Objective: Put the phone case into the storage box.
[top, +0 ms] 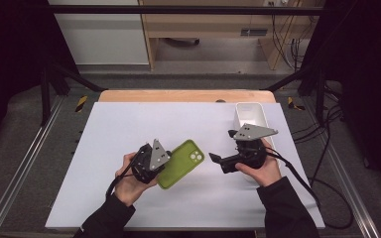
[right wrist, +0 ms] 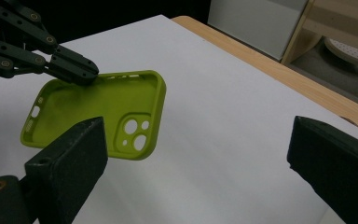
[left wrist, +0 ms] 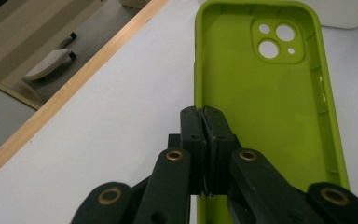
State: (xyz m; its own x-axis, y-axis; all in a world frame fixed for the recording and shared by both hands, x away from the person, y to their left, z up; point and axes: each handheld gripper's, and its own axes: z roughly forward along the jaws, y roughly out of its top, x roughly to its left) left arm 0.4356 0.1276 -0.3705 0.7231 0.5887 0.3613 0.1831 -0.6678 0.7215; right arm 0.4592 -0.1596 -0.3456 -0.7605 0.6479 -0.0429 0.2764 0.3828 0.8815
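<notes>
A lime green phone case [top: 181, 163] lies hollow side up over the white sheet, its camera cut-outs at the far right end. My left gripper [top: 162, 167] is shut on the case's left side wall; in the left gripper view the jaws [left wrist: 204, 116] pinch that thin wall of the phone case [left wrist: 270, 116]. My right gripper [top: 222, 146] hovers to the right of the case, pointing left at it, open with nothing between its fingers. In the right gripper view its own gripper [right wrist: 200, 140] gapes wide, and beyond it sit the phone case [right wrist: 98, 107] and the left gripper [right wrist: 81, 72].
A white rectangular box [top: 250, 116] stands at the back right, just behind my right hand, and its corner shows as a white box [left wrist: 345, 14] in the left gripper view. The white sheet [top: 129, 129] covers a wooden table [top: 178, 95]. Cables trail off the right side.
</notes>
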